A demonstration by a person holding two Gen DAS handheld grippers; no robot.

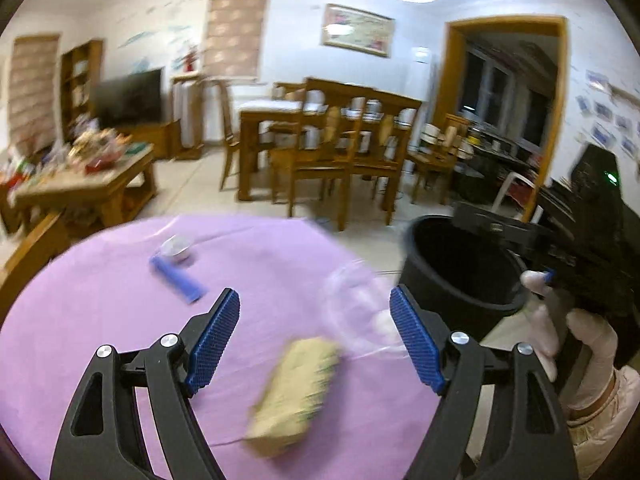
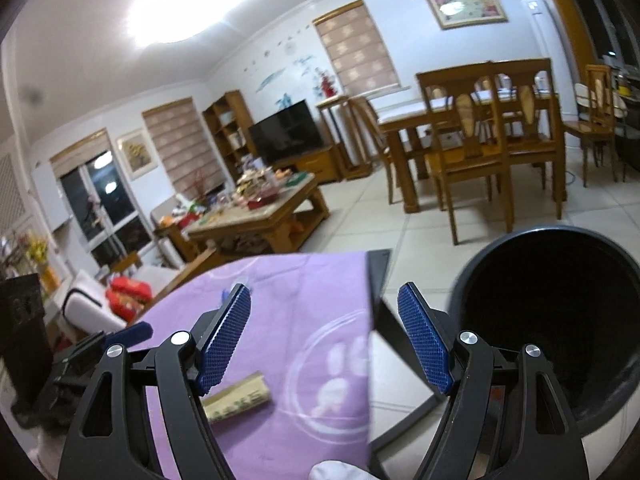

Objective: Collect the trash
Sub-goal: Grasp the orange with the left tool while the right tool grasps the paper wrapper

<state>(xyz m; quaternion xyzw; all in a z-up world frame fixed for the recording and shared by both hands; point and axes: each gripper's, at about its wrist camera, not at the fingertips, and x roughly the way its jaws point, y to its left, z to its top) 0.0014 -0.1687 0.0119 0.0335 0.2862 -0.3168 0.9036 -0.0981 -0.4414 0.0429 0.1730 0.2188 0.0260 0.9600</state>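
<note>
While both the left tongs and the right tongs stand open and hold nothing, a tan wrapper, a blue tube and a small cup lie on the purple cloth, not yet in the black bin beside it.

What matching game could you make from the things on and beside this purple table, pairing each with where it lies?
Things:
1. tan paper-wrapped roll
2. blue plastic tube
3. black round bin
4. white paw print

Places:
A. on the floor beside the table
B. nearest the left jaws
C. printed on the purple tablecloth
D. next to a small white cup

Pairs: 1-B, 2-D, 3-A, 4-C
</note>
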